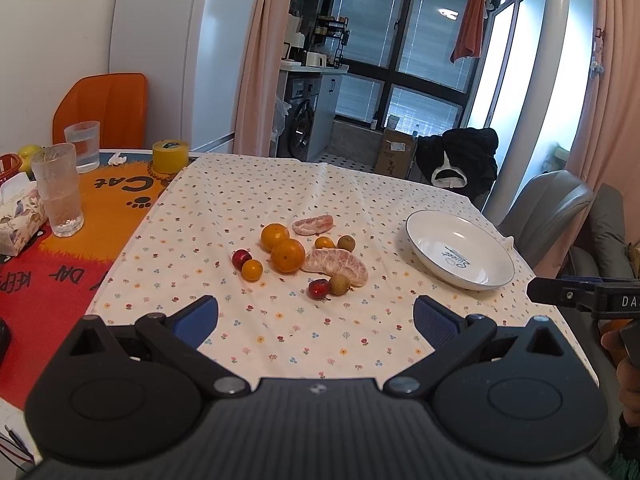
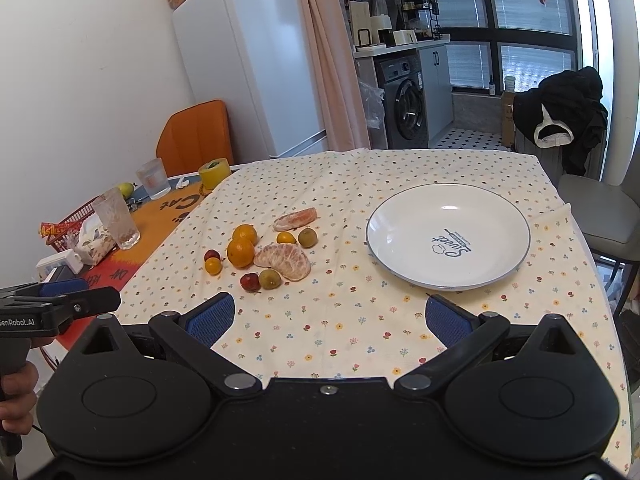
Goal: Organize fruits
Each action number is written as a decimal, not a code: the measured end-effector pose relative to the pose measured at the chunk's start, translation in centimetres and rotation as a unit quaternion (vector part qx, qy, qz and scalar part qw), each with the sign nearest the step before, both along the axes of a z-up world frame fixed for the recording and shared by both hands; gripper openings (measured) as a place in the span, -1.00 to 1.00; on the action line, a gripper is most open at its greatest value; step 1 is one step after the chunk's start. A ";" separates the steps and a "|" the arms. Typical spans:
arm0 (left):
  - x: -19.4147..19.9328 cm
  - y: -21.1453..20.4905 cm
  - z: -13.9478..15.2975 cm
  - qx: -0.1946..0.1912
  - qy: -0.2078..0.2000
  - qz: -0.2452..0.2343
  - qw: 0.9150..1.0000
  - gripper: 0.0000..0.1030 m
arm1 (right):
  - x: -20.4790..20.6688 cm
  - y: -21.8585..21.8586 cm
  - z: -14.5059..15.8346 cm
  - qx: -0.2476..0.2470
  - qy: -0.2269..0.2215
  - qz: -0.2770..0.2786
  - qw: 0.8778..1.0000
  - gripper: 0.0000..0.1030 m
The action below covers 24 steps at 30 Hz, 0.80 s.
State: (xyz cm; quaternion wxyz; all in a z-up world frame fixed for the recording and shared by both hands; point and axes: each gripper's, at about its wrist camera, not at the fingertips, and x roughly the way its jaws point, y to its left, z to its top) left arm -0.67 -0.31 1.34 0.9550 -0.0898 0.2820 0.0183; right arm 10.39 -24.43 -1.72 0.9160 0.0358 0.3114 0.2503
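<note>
A cluster of fruit lies mid-table on the flowered cloth: two oranges, a big peeled citrus piece, a smaller peeled piece, small kumquats, red fruits and brownish longans. A white plate stands empty to the right. My left gripper is open, short of the fruit. My right gripper is open, near the plate's front rim.
At the left, on an orange mat, stand two glasses, a yellow tape roll, a tissue box and a red basket. Chairs stand at the right edge. Each gripper shows at the other view's side.
</note>
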 end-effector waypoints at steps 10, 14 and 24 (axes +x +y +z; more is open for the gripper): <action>0.0 0.0 -0.1 0.000 0.001 0.002 1.000 0.99 | 0.3 0.3 -0.5 -0.002 0.003 0.005 1.000 1.00; 0.4 0.6 -0.3 0.002 0.002 0.004 1.000 0.99 | 0.6 0.6 -0.8 -0.001 0.004 0.009 1.000 1.00; 1.8 1.5 -1.4 -0.005 0.010 0.007 1.000 0.99 | 2.1 1.2 -2.0 0.001 0.018 0.020 1.000 1.00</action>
